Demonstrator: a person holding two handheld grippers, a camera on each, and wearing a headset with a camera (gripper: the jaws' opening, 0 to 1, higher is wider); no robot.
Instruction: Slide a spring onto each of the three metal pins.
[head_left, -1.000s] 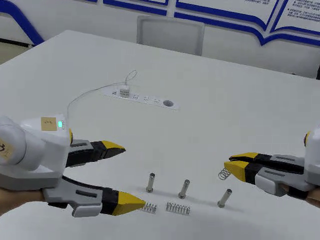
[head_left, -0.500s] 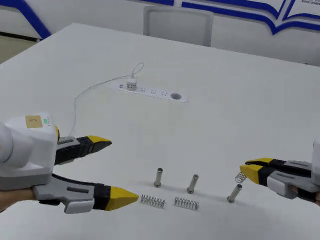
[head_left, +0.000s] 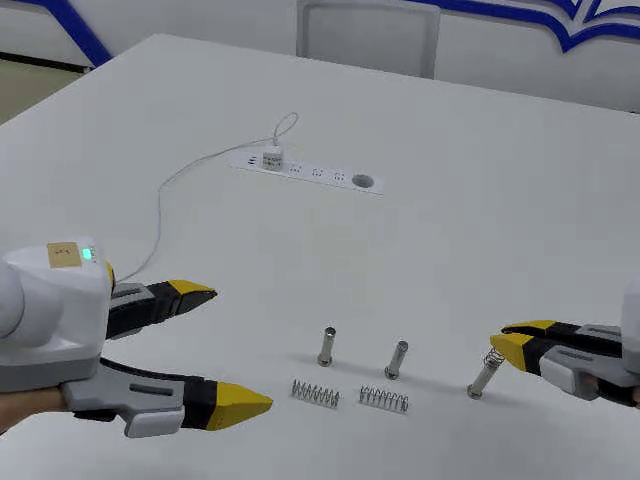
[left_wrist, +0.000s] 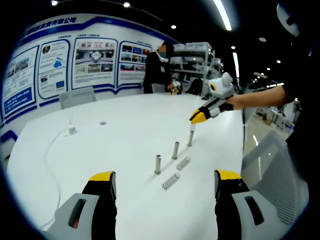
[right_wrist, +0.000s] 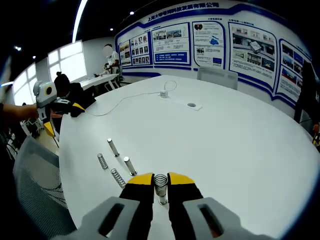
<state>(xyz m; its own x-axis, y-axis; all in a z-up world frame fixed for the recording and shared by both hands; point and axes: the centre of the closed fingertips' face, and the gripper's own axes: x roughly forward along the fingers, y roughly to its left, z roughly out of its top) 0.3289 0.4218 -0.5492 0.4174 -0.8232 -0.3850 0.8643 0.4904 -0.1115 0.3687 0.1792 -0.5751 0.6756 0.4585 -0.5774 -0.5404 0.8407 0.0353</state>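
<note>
We judge the spring (right_wrist: 160, 184) light and easily bent, so the right gripper (head_left: 500, 338) pinches it mid-coil with narrow jaws, while the left gripper (head_left: 240, 348) keeps its jaws wide.

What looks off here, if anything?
Nothing stands out. The left pin and middle pin stand bare on the table, with two loose springs lying beside them. The right gripper holds the third spring at the top of the right pin. The left gripper is open.

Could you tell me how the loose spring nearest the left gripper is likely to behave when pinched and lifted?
The spring is a thin open coil, so it probably weighs little and compresses if pinched endwise. Lying on its side on the smooth table, it may roll when nudged.
</note>
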